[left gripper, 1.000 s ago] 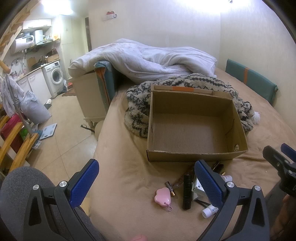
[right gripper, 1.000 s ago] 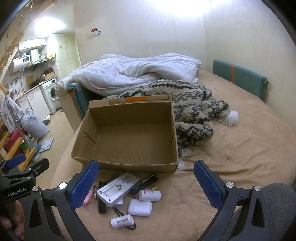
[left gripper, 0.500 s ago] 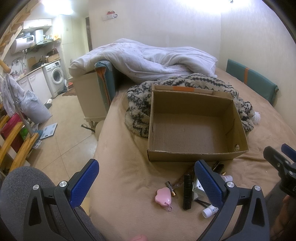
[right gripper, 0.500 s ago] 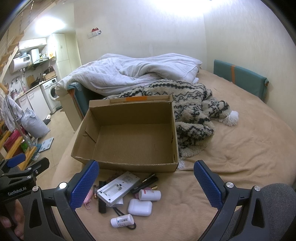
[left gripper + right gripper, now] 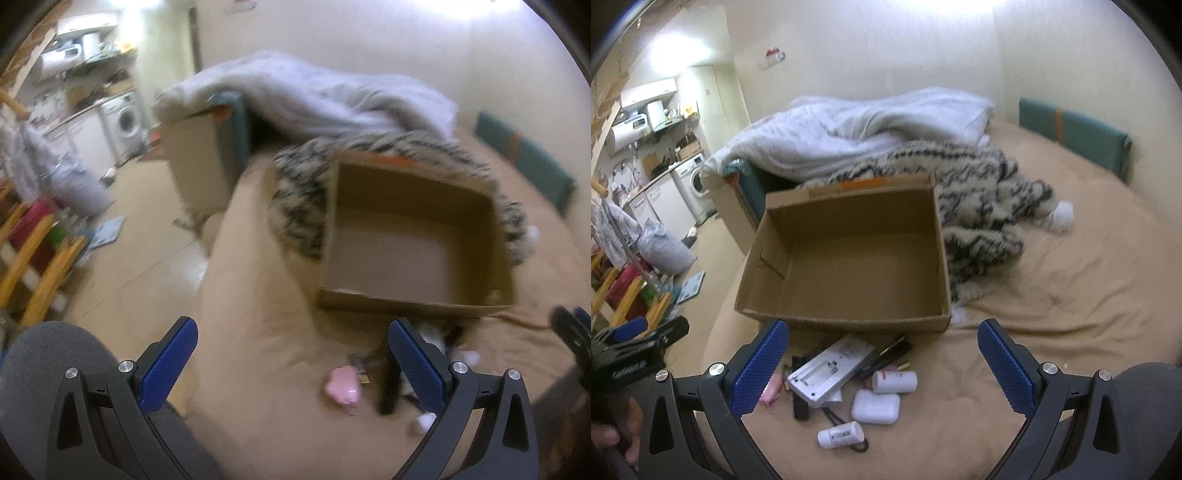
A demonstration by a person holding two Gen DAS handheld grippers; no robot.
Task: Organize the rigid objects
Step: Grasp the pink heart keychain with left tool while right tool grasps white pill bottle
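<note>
An open, empty cardboard box (image 5: 849,258) sits on the tan bed; it also shows in the left wrist view (image 5: 417,243). In front of it lies a pile of small items: a white flat device (image 5: 831,367), a white earbud case (image 5: 875,406), two small white bottles (image 5: 894,381) (image 5: 840,435), black pens (image 5: 886,354) and a pink heart-shaped item (image 5: 341,380). My right gripper (image 5: 882,365) is open above the pile. My left gripper (image 5: 291,363) is open, left of the pile, over the bed edge.
A black-and-cream patterned blanket (image 5: 982,206) and a white duvet (image 5: 864,125) lie behind and right of the box. A teal cushion (image 5: 1075,136) stands at the far right wall. The bed's left edge drops to the tiled floor (image 5: 140,273).
The left wrist view is now motion-blurred; the scene has shifted right and slightly down in it. The right view has moved slightly. Both grippers stay open and the objects lie as before.
</note>
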